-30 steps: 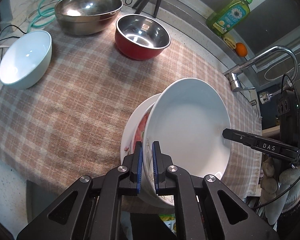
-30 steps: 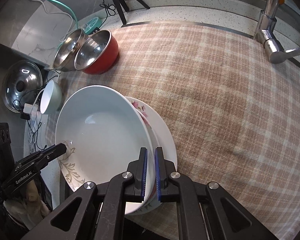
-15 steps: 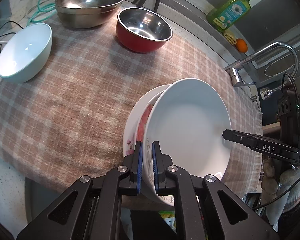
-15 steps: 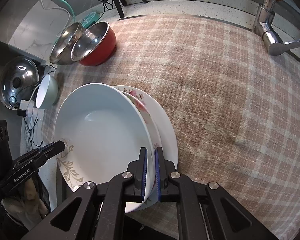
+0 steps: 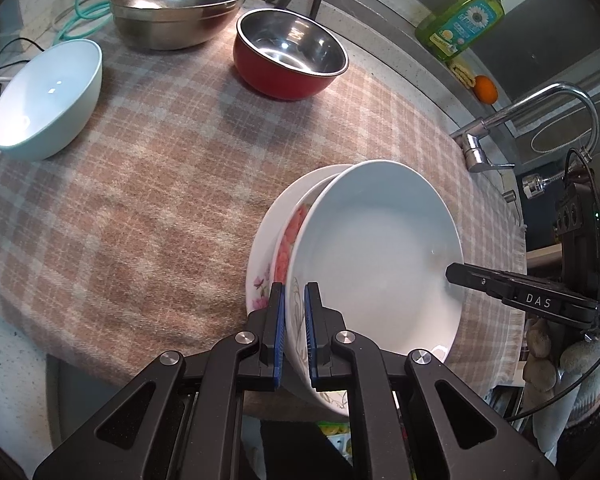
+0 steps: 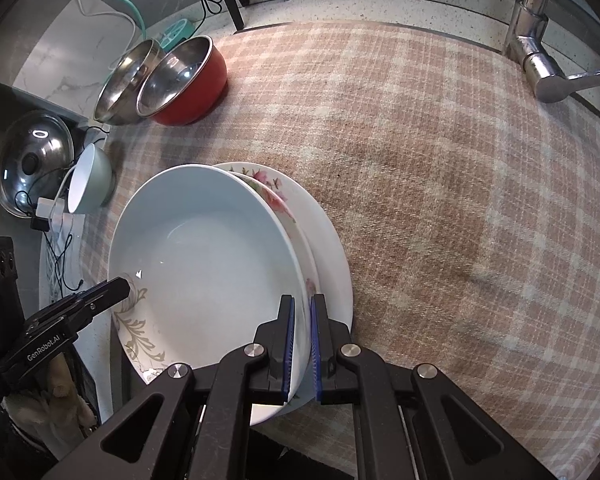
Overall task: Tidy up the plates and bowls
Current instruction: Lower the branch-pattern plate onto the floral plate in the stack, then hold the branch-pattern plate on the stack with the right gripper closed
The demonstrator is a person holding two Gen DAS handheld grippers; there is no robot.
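A white deep plate [image 5: 380, 260] with a leaf pattern on its outside hangs tilted over a floral plate [image 5: 266, 240] that lies on the plaid cloth. My left gripper [image 5: 294, 308] is shut on its near rim. My right gripper [image 6: 302, 320] is shut on the opposite rim of the white deep plate [image 6: 204, 264], with the floral plate [image 6: 328, 248] showing beside it. Each view also shows the other gripper's tip on the rim: right gripper [image 5: 454, 272], left gripper [image 6: 118, 290]. I cannot tell whether the two plates touch.
On the far side of the plaid cloth [image 5: 140, 200] stand a red bowl [image 5: 288, 64], a large steel bowl [image 5: 176, 4] and a pale blue bowl [image 5: 44, 96]. A faucet [image 6: 540, 60] rises at the right, a soap bottle [image 5: 464, 20] behind it, and a pot lid [image 6: 32, 160] lies off the cloth.
Both grippers keep their hold on the white deep plate. The cloth and the floral plate have drifted slightly in the views; otherwise nothing differs.
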